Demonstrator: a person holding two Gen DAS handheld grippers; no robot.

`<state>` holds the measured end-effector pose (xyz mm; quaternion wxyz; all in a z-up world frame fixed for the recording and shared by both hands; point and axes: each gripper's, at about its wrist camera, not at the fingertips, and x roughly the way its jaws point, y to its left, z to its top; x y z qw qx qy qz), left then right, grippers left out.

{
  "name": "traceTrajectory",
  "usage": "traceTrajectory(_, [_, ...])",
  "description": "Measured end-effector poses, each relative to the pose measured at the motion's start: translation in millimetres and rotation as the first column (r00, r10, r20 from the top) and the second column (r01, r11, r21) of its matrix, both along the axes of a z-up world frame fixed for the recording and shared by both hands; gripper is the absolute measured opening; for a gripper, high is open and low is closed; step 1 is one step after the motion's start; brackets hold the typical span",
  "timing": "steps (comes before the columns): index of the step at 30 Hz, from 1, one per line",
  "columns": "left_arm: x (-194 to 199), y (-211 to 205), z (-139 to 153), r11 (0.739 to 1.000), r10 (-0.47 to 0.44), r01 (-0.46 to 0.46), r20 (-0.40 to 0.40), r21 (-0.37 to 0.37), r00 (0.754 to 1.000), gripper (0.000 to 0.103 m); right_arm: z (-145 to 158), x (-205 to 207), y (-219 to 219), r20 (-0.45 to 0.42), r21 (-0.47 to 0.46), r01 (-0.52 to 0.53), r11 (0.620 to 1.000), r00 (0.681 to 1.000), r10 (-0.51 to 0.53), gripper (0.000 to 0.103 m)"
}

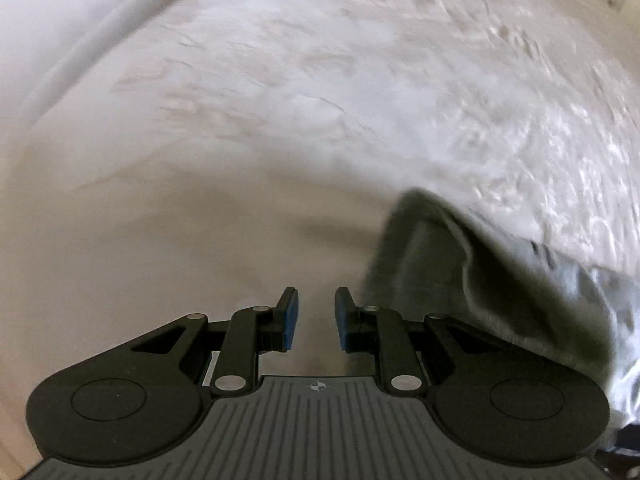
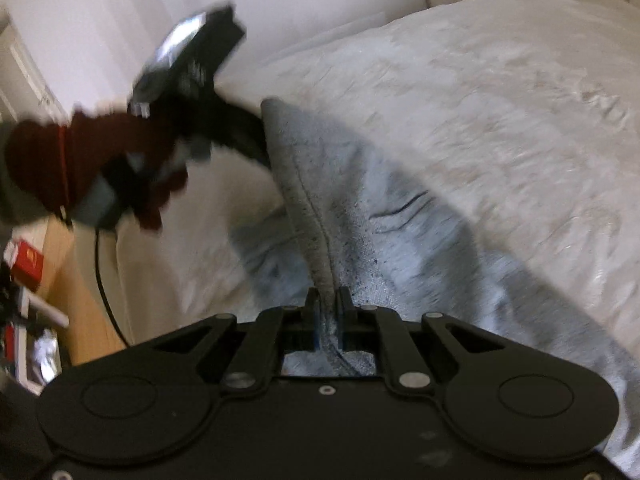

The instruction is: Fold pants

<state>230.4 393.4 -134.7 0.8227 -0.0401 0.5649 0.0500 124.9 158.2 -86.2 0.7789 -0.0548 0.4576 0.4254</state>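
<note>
Status: fold in progress, not complete. The left gripper (image 1: pixel 316 318) hangs over the bed (image 1: pixel 280 100) with fingers parted and empty. At its 3 o'clock, the pants (image 1: pixel 460 276), grey fleece with a visible seam, rise in a raised fold. The right gripper (image 2: pixel 329 320) is clamped on the pants' seam edge, lifting it; the remaining cloth lies rumpled on the bed.

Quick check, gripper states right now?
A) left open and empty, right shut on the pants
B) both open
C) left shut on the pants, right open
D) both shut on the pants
A: the left gripper shows a clear gap with nothing between its blue pads, while the right gripper pinches a seam of the grey pants on the bed.
</note>
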Motion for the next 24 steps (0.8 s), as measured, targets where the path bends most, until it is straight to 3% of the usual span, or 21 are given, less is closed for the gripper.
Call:
traceTrajectory(6, [-10.9, -2.2, 43.8, 1.0, -0.004, 0.005, 0.125, -0.005, 0.992, 0.02, -14.7, -19.8, 19.6, 0.005, -0.049, -0.041, 0.998, 0.999, 0.042, 0.01])
traceTrajectory(10, [-15.4, -33.6, 59.3, 0.993, -0.098, 0.108, 0.186, -0.043, 0.978, 0.02, -25.6, -27.6, 26.5, 0.004, -0.073, -0.045, 0.996, 0.999, 0.045, 0.01])
traceTrajectory(14, [-23.7, -73.9, 41.1, 0.967, -0.237, 0.247, 0.135, -0.061, 0.962, 0.02, -35.6, -32.0, 31.3, 0.0, -0.096, -0.036, 0.995, 0.999, 0.036, 0.01])
traceTrajectory(18, [-42.2, -96.9, -0.8, 0.941, -0.336, 0.337, 0.02, -0.032, 0.942, 0.02, -43.4, -33.7, 38.4, -0.001, -0.108, -0.001, 0.994, 1.0, 0.0, 0.011])
traceTrajectory(20, [-51.5, -96.5, -20.5, 0.933, -0.359, 0.36, -0.024, 0.0, 0.933, 0.021, -44.4, -36.2, 38.3, -0.012, -0.092, 0.031, 0.995, 0.999, -0.032, 0.014])
traceTrajectory(24, [-53.0, -82.3, -24.9, 0.94, -0.339, 0.338, -0.009, -0.047, 0.941, 0.02, -31.4, -42.2, 16.1, -0.01, -0.052, 0.098, 0.994, 0.995, -0.098, 0.016])
